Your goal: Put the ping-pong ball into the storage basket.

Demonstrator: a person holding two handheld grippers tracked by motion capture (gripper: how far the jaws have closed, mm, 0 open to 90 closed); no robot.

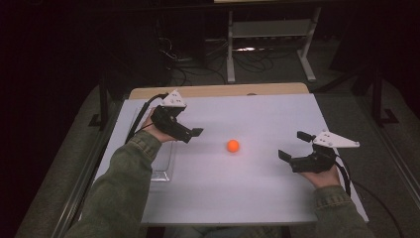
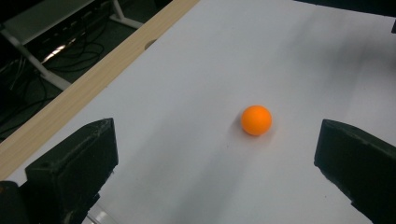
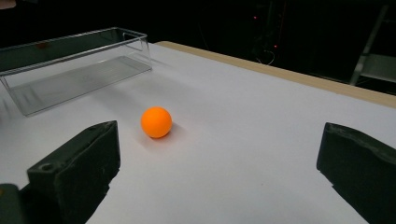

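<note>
Clear tray (image 1: 163, 168) left of orange ball (image 1: 233, 145): mostly hidden under left forearm in high view, far end cut by frame edge in right gripper view. Left gripper (image 1: 190, 134): jaw gap unreadable from above. Tabletop (image 1: 257, 119) near edge cut off.

Your way across the middle of the white table (image 1: 257, 188) is open: the orange ball (image 1: 233, 145) lies alone there, well apart from every edge, with bare surface on all sides of it and between it and both the left gripper (image 1: 192, 134) and the right gripper (image 1: 292, 145), whose jaws stand wide apart. The one obstacle is the clear plastic tray (image 3: 70, 70) along the left edge, its walls rising beside and under your left forearm. The near, far and right edges carry nothing.
</note>
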